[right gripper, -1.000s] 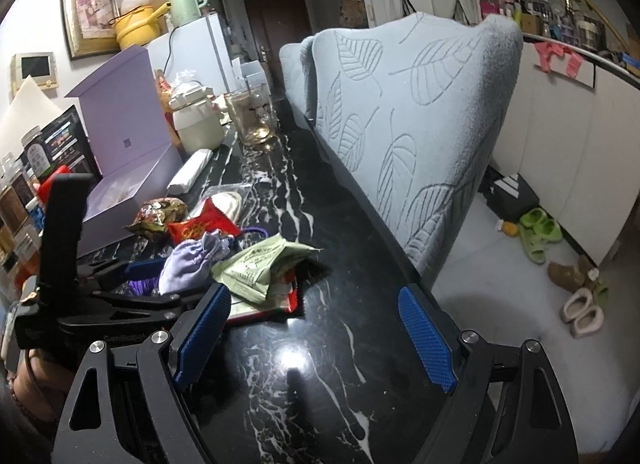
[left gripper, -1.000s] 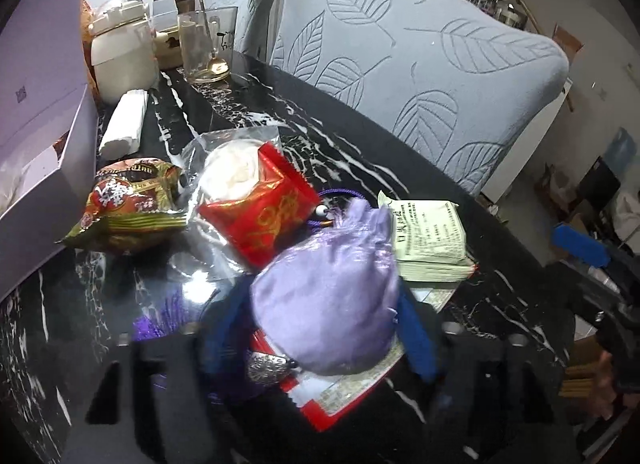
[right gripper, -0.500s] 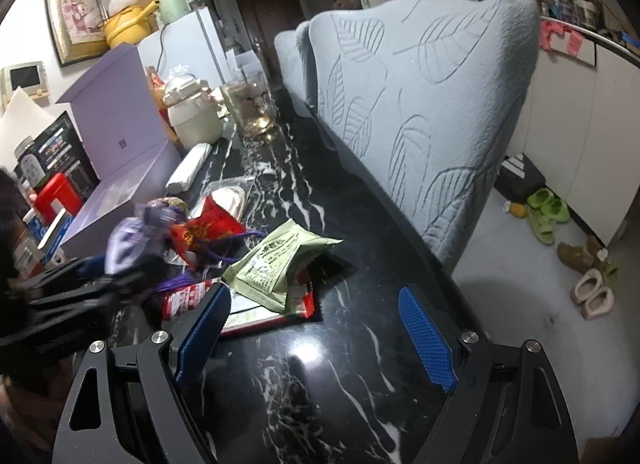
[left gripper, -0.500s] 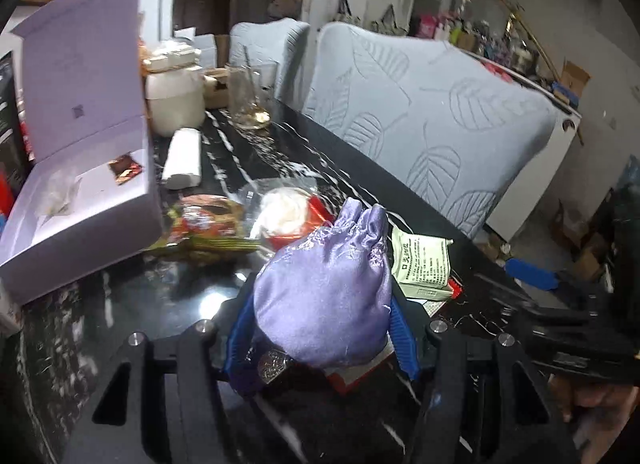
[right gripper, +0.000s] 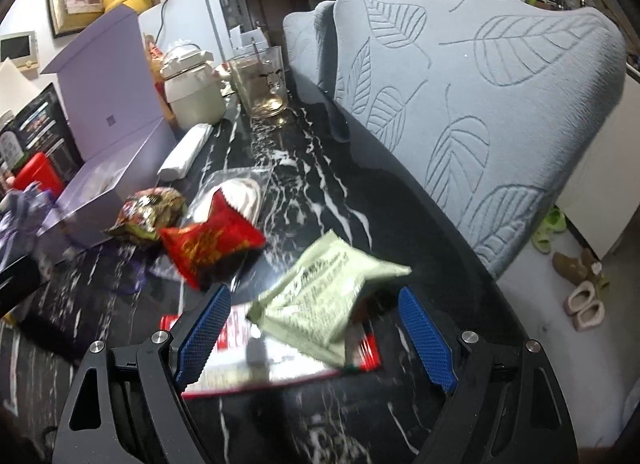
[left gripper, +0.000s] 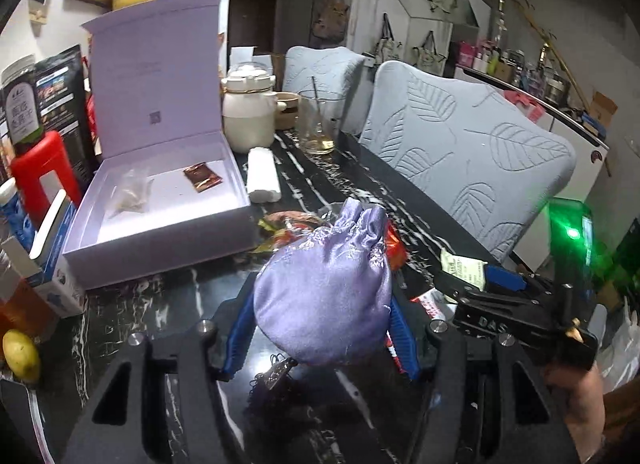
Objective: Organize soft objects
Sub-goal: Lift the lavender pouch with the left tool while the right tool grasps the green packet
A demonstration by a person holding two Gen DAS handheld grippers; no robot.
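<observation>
A lilac satin drawstring pouch (left gripper: 324,292) hangs above the black marble table (left gripper: 344,184), and my left gripper (left gripper: 322,306) is shut on it, a blue pad pressing each side. Ahead and to the left lies the open lilac box (left gripper: 160,200), holding a small brown sachet and a clear bag. In the right wrist view the pouch (right gripper: 20,216) is a blur at the left edge. My right gripper (right gripper: 314,296) stands open around the near end of a pale green packet (right gripper: 320,304); its pads are clear of it. A red packet (right gripper: 212,244) lies just beyond.
A flat red-and-white packet (right gripper: 240,348) lies under the green one. A brown snack bag (right gripper: 148,212) and a clear bag (right gripper: 244,192) sit by the box. A white pot (left gripper: 248,120), glass (left gripper: 320,124) and white roll (left gripper: 262,176) stand behind. Grey chair backs (left gripper: 468,144) line the right edge.
My left gripper has lifted the pouch off the pile and carried it left, towards the open box. My right gripper has moved in over the green packet, still open.
</observation>
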